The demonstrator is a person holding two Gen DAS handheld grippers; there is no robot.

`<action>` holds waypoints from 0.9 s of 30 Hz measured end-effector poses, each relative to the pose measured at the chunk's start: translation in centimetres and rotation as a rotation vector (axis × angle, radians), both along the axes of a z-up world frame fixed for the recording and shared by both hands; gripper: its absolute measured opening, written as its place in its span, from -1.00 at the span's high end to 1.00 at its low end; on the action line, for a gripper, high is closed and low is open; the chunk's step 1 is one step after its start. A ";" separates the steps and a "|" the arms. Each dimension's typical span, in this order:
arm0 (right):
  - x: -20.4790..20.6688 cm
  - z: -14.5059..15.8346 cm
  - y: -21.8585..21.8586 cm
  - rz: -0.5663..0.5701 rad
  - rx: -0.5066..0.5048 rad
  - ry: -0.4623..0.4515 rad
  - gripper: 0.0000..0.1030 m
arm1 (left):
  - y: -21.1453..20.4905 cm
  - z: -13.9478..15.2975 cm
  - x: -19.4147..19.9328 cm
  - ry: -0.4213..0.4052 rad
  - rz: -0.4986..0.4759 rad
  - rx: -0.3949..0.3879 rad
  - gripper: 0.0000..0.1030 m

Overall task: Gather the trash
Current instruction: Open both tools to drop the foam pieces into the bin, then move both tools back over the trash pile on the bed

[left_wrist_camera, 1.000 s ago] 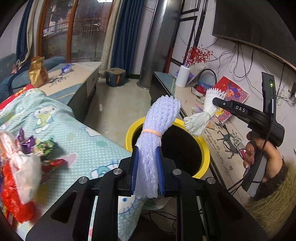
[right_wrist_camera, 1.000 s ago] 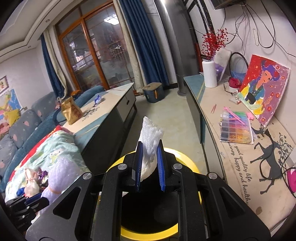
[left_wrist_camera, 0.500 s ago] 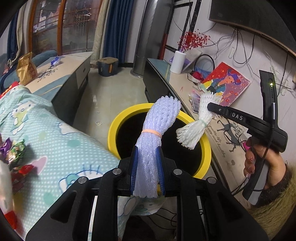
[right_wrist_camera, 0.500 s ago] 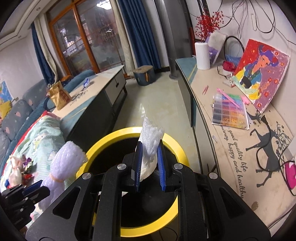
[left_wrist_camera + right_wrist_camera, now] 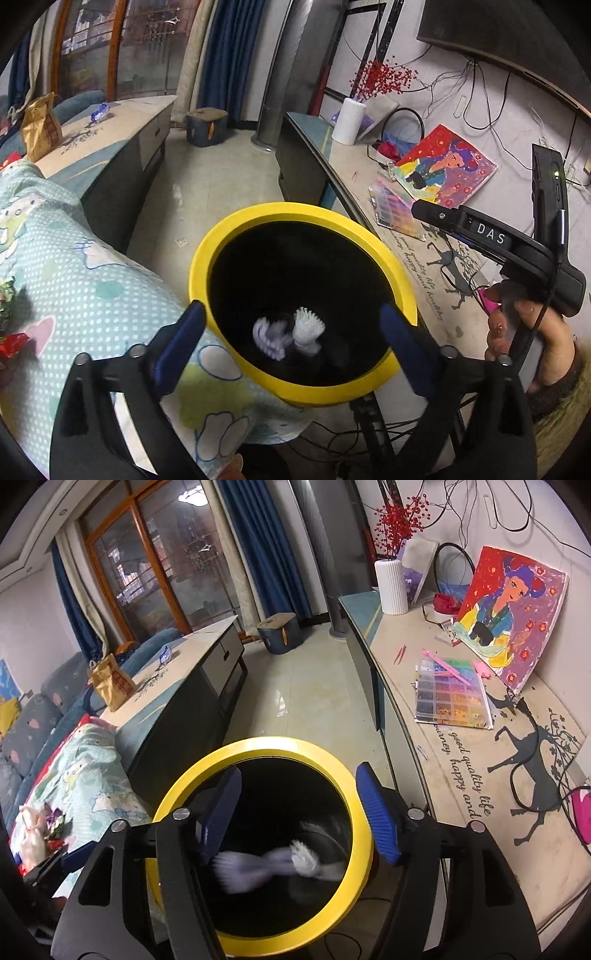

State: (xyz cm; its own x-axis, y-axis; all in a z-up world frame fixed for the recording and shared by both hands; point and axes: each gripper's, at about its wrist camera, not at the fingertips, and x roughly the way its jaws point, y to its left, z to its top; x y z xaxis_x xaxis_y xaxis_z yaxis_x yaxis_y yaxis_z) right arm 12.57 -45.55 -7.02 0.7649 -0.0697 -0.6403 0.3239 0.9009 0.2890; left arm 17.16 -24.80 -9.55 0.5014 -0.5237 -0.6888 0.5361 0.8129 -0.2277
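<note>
I had both grippers over the yellow bin (image 5: 236, 236). My left gripper (image 5: 291, 343) had just spread wide, nothing between its two blue pads, and my right gripper (image 5: 295, 812) had likewise just been opening, also empty. Two foam net bundles lay down inside the bin: one lavender foam net (image 5: 267, 338) and one white foam net (image 5: 308, 326), touching each other (both blurred in the right wrist view). One bead box (image 5: 452, 696) sat on the desk (image 5: 517, 834).
</note>
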 end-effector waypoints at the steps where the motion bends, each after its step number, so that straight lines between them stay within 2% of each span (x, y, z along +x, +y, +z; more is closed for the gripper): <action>1: 0.0 0.1 0.1 0.001 0.001 -0.004 -0.15 | 0.3 0.2 -0.1 -0.007 0.011 -0.005 -0.87; 3: 0.0 0.3 0.3 0.006 0.001 -0.009 -0.15 | 0.9 0.5 -0.4 -0.010 0.029 -0.018 -0.87; 7: -0.1 1.1 0.8 0.015 -0.005 -0.030 -0.30 | 2.3 1.3 -0.7 -0.024 0.065 -0.027 -0.87; 13: -0.3 2.4 2.1 0.046 -0.025 -0.056 -0.36 | 3.9 2.3 -1.0 -0.037 0.102 -0.048 -0.87; 21: -0.7 4.2 3.4 0.074 -0.029 -0.096 -0.37 | 6.3 4.5 -1.6 -0.085 0.162 -0.081 -0.87; 27: -0.8 5.1 5.2 0.113 -0.042 -0.112 -0.37 | 8.5 5.7 -2.1 -0.125 0.222 -0.075 -0.87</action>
State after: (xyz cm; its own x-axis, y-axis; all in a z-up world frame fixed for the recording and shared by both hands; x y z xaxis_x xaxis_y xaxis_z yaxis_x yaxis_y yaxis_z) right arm 11.74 -40.37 -1.97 0.8357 -0.0041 -0.5492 0.1878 0.9418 0.2787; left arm 15.11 -16.34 -3.85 0.6883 -0.4386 -0.5779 0.3740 0.8970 -0.2354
